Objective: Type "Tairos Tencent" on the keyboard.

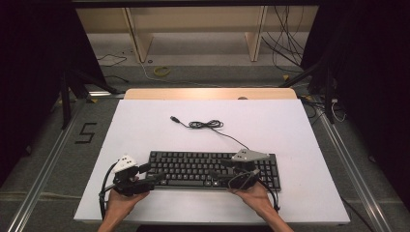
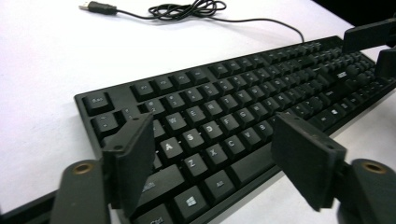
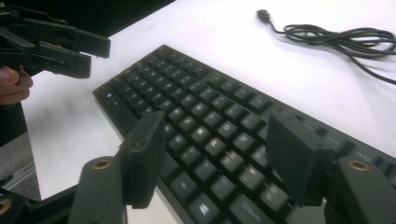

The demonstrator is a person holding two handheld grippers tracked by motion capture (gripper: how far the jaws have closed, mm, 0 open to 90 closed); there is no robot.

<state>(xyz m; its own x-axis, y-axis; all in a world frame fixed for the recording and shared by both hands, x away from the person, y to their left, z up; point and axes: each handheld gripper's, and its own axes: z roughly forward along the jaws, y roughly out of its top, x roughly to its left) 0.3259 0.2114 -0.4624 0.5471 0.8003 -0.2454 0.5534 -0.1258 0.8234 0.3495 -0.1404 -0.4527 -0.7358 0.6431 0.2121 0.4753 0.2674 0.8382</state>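
Observation:
A black keyboard (image 1: 193, 166) lies flat near the front of the white table top (image 1: 145, 125). Its thin black cable (image 1: 208, 124) runs back in a loose coil and ends in a USB plug (image 1: 174, 118). My left gripper (image 1: 151, 173) hovers at the keyboard's left end. Its jaws stand open just above the letter keys (image 2: 212, 126) and press on nothing. Over the right half of the keyboard is my right gripper (image 1: 221, 170), pointing left. It too is open above the keys (image 3: 217, 121). Each gripper view also shows the other gripper farther off (image 2: 373, 42) (image 3: 88, 56).
The white top ends close to my hands at the front and has bare room behind and beside the keyboard. Past the far wooden edge (image 1: 208, 93) the floor carries loose cables (image 1: 162, 71), shelf legs and black stands.

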